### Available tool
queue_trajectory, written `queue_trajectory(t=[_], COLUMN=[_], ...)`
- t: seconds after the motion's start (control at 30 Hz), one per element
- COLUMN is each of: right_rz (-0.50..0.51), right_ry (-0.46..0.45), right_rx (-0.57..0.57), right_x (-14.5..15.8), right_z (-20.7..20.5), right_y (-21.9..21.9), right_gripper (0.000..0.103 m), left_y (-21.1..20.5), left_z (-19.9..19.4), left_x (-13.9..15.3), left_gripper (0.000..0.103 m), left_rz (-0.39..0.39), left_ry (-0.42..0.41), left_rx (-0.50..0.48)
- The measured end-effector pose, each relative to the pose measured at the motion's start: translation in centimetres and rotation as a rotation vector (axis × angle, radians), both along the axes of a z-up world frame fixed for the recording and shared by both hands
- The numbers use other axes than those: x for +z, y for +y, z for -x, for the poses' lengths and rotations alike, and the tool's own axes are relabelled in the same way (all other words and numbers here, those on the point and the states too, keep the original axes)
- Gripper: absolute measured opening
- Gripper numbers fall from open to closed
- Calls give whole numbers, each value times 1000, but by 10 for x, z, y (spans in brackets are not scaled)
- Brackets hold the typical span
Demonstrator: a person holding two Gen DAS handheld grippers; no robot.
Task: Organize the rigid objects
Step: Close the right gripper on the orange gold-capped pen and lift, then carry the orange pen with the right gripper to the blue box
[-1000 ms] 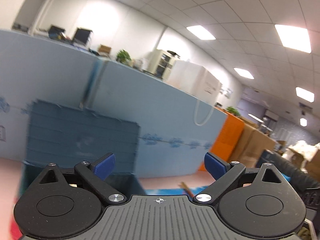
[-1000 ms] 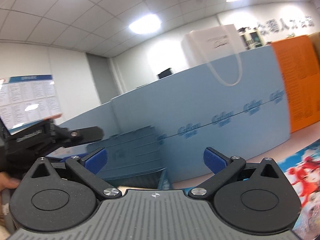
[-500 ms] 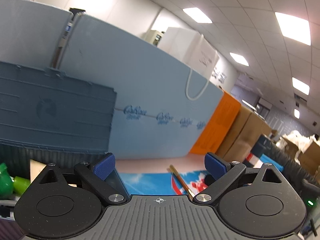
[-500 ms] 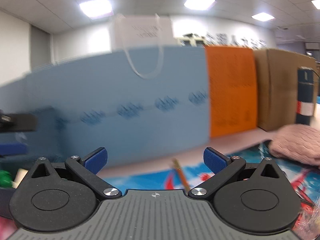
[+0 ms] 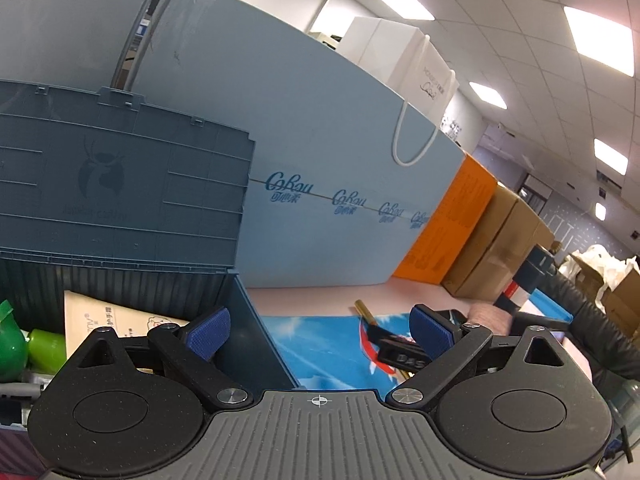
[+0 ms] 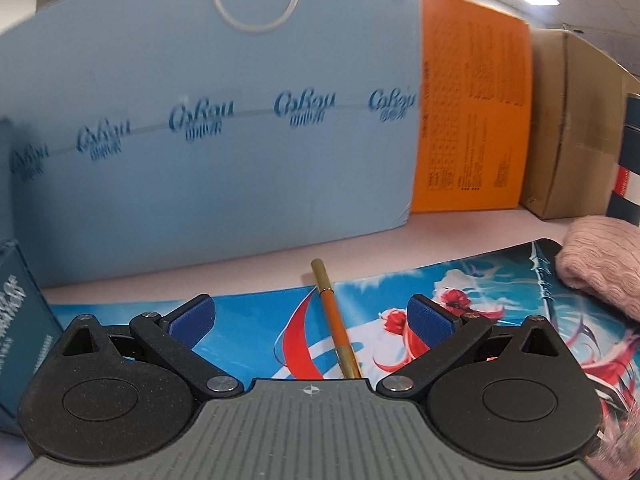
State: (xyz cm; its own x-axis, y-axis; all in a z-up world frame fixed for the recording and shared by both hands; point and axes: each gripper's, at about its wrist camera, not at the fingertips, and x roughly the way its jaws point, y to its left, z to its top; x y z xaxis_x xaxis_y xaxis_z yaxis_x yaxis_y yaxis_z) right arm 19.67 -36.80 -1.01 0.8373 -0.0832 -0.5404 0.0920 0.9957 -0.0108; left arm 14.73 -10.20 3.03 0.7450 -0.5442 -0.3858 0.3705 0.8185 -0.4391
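A gold and orange pen lies on a colourful desk mat; it also shows in the left wrist view. My right gripper is open and empty, just above the mat, with the pen between its fingers. My left gripper is open and empty, above the right wall of a dark blue storage box with its lid raised. The box holds a green bottle and a tan packet. The right gripper's black body shows in the left wrist view.
A light blue foam panel stands behind the mat, with a white paper bag on top. An orange box and cardboard box stand to the right. A pink knitted item lies at the mat's right end.
Both grippers have tilted down from the ceiling toward the table. The right one swung right and now has the pen between its fingers. The box contents came into the left view.
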Motion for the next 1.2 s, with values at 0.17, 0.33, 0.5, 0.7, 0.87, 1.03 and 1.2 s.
queue_trajectory(t=[0.17,0.33,0.5,0.7,0.87,1.03,1.2], right_rz=[5,19,-24,-33,-18,-44,-108], right_ry=[47,97,118,122,128,104,57], right_rx=[19,52,65,74,81,63,59], right_x=[-10,-17,-21,-20,-18,-14,-2], right_z=[-18,-29,-31,-30,-28,-24,-13], right_y=[4,11,11,9,8,3,-1], right_gripper=[103,88,60,16,10,9,10], left_y=[4,5,7,9,11,14,17], left_z=[-1,-1,0,0,0,-1,-2], left_x=[-1,1,2,2,2,2,1], left_gripper=[98,98,98,98,98,98,98], left_rz=[10,18,26,33,42,57,69], left_ry=[12,9,7,11,11,15,23], left_rx=[7,-4,-3,-6,-4,-2,-2])
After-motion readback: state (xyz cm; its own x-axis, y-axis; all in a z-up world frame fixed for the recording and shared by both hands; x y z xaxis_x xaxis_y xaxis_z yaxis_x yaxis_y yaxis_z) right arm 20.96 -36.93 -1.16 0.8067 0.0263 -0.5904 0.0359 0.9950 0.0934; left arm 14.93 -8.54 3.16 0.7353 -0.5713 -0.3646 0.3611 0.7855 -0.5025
